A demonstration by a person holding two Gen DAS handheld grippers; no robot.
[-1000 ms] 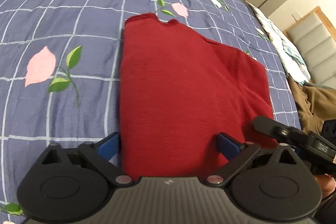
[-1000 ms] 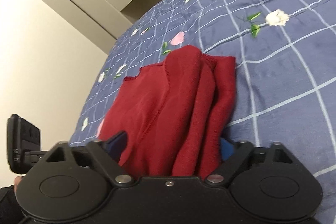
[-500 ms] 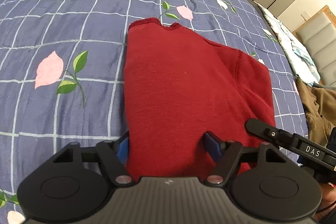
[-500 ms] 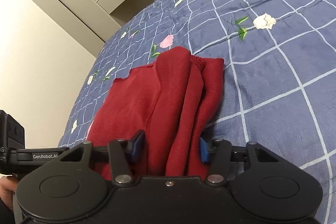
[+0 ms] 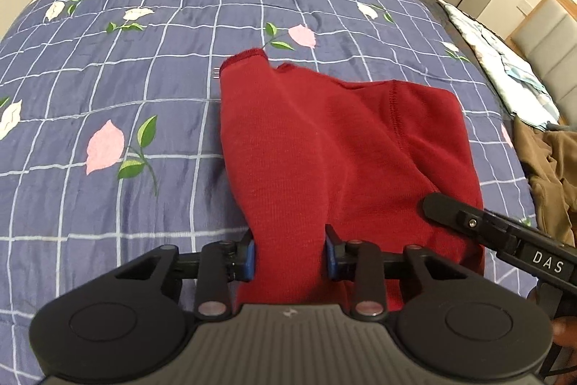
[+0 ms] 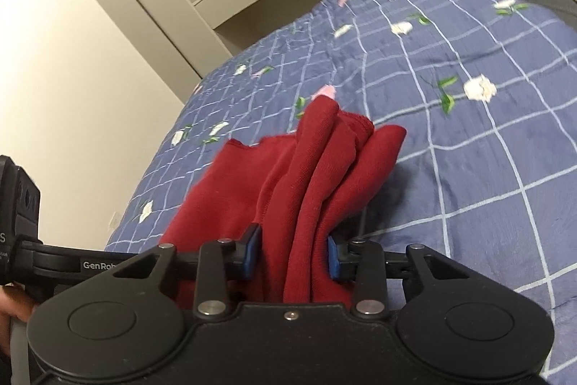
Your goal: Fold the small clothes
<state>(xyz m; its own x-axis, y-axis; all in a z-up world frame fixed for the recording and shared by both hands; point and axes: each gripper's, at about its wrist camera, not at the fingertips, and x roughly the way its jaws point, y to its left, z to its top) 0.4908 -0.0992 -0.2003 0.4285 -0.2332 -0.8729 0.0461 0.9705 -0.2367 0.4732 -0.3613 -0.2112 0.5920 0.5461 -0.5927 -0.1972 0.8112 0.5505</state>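
Note:
A red knit garment (image 5: pixel 324 139) lies partly folded on the blue checked bedspread (image 5: pixel 144 67), its far end with the neckline still resting on the bed. My left gripper (image 5: pixel 289 253) is closing its jaws on the near left edge; the blue pads pinch bunched cloth. In the right wrist view the same garment (image 6: pixel 306 175) hangs in long folds. My right gripper (image 6: pixel 292 255) is closing on the near right edge, with its pads pressing the gathered layers. The near edge is lifted off the bed.
A brown garment (image 5: pixel 551 168) and a pale patterned cloth (image 5: pixel 505 67) lie at the bed's right side. A beige wardrobe (image 6: pixel 108 24) and a window ledge stand beyond the bed. Flowered bedspread (image 6: pixel 468 132) stretches beyond and beside the garment.
Both grippers went from wide open around the near edge to pinched on the cloth. Both have risen, lifting the near edge so the garment bunches and slopes up toward the cameras.

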